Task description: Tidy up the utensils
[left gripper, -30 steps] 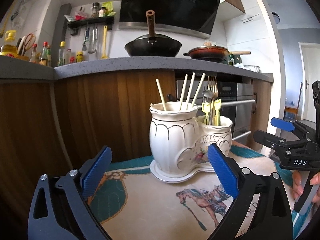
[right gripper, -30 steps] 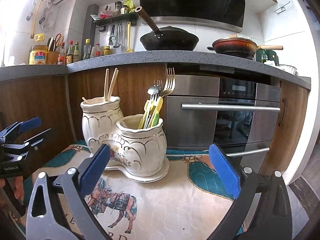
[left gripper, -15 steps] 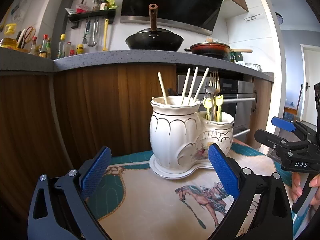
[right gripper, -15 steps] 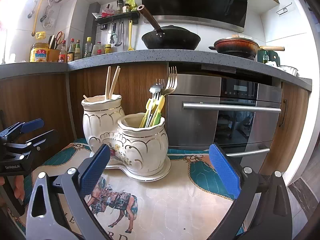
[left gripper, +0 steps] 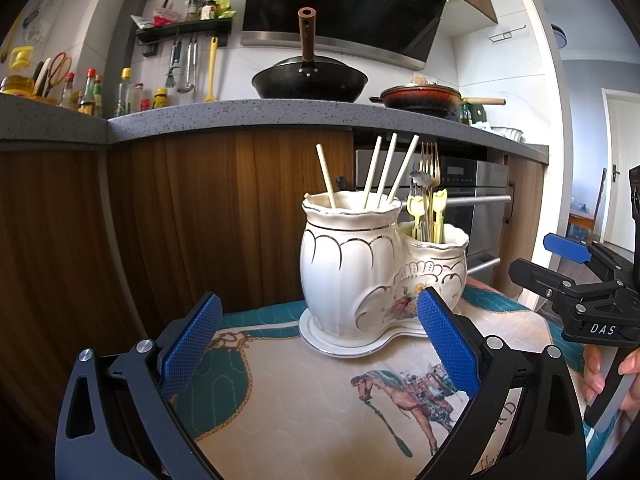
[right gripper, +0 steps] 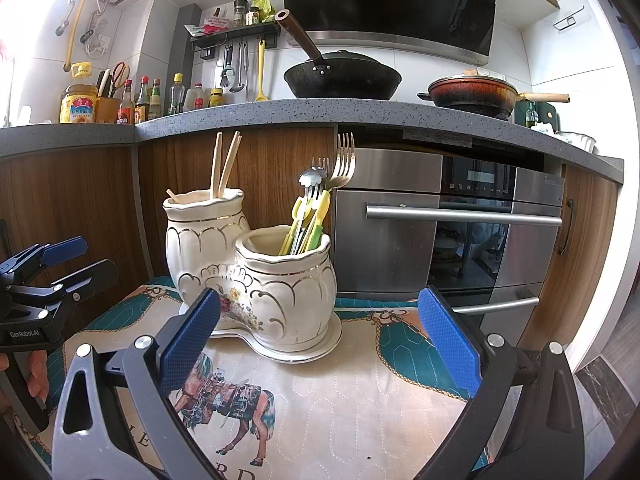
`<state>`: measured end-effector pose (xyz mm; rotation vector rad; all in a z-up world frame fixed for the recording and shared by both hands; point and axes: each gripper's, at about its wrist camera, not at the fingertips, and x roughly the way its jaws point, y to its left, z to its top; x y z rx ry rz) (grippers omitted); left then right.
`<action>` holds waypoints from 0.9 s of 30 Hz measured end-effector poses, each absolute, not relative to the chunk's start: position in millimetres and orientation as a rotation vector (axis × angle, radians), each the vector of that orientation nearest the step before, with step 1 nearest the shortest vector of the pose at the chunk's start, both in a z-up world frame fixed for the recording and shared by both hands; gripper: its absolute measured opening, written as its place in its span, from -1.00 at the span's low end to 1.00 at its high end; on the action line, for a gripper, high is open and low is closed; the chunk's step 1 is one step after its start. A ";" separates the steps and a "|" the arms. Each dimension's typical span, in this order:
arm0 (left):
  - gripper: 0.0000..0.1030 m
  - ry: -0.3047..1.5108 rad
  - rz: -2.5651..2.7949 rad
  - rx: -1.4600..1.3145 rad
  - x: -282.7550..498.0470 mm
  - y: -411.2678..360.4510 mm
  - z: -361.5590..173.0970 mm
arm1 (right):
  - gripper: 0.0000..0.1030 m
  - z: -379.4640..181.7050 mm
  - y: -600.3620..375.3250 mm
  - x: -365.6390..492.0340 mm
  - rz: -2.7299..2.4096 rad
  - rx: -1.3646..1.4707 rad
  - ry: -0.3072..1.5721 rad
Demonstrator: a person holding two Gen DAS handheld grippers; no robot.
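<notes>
Both views have dropped slightly; the holder [left gripper: 384, 268] sits higher in frame. Left tool [left gripper: 316, 344] and right tool [right gripper: 320, 344] hang spread and empty before it. Chopsticks [left gripper: 384, 168] fill its taller pot, forks [right gripper: 340, 164] the shorter.

Both wrist cameras sit low over the bench, facing the far kitchen cabinets. The left view looks from the left, the right view from the right, both near the ceramic utensil holder [left gripper: 380, 268] [right gripper: 256, 276], which they share along with the wok [left gripper: 310, 84] [right gripper: 342, 80].
</notes>
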<state>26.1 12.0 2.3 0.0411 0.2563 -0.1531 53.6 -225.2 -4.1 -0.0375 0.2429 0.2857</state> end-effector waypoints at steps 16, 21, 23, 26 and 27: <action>0.90 0.261 -0.145 0.037 26.0 11.6 2.1 | 0.89 -4.0 -224.8 53.6 0.286 -0.038 0.243; 0.90 0.261 -0.147 0.039 26.4 11.2 1.3 | 0.89 -4.0 -224.9 53.8 0.286 -0.038 0.244; 0.90 0.262 -0.145 0.040 26.6 11.0 0.9 | 0.89 -4.0 -225.0 53.8 0.285 -0.038 0.244; 0.90 0.264 -0.145 0.040 27.2 11.0 0.9 | 0.89 -4.0 -224.9 53.9 0.285 -0.038 0.244; 0.90 0.263 -0.145 0.040 26.9 11.1 1.0 | 0.89 -4.0 -224.8 53.7 0.285 -0.038 0.244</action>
